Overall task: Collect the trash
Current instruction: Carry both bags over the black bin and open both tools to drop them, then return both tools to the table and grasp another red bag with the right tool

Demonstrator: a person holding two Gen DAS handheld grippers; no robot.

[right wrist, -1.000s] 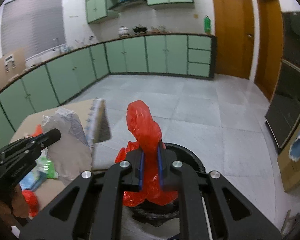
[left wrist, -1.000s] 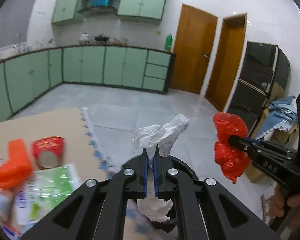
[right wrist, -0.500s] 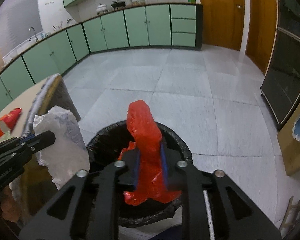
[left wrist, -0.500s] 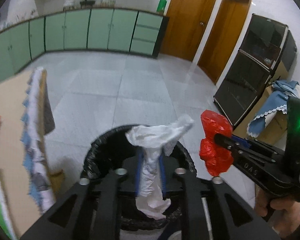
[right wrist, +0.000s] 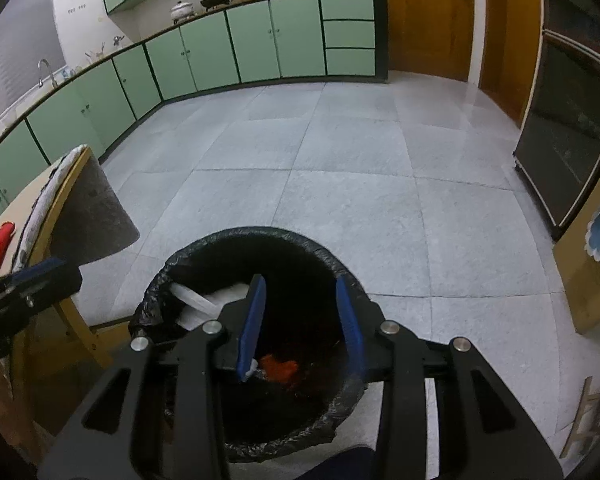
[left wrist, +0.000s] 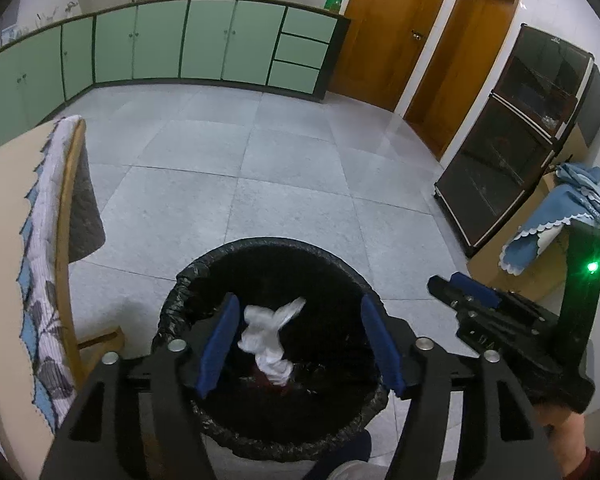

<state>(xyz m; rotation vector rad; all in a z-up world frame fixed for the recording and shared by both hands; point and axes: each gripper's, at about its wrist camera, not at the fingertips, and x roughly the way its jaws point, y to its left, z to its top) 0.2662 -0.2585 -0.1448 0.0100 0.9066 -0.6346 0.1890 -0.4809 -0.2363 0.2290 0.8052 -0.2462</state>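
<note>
Left gripper spread wide right over the black-lined trash bin, jaws just been opening, gripping nothing. Crumpled white plastic bag loose between the pads, touching neither, down in the bin. Right gripper partway open over the same bin, jaws also just been opening, nothing pinched. Red plastic bag deep in the bin at 6 o'clock. Table edge at 9. Green cabinets way off at 12.

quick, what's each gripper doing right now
left gripper: open, just opening, crumpled white plastic bag loose between its fingers.
right gripper: open, just opening, holding nothing.
</note>
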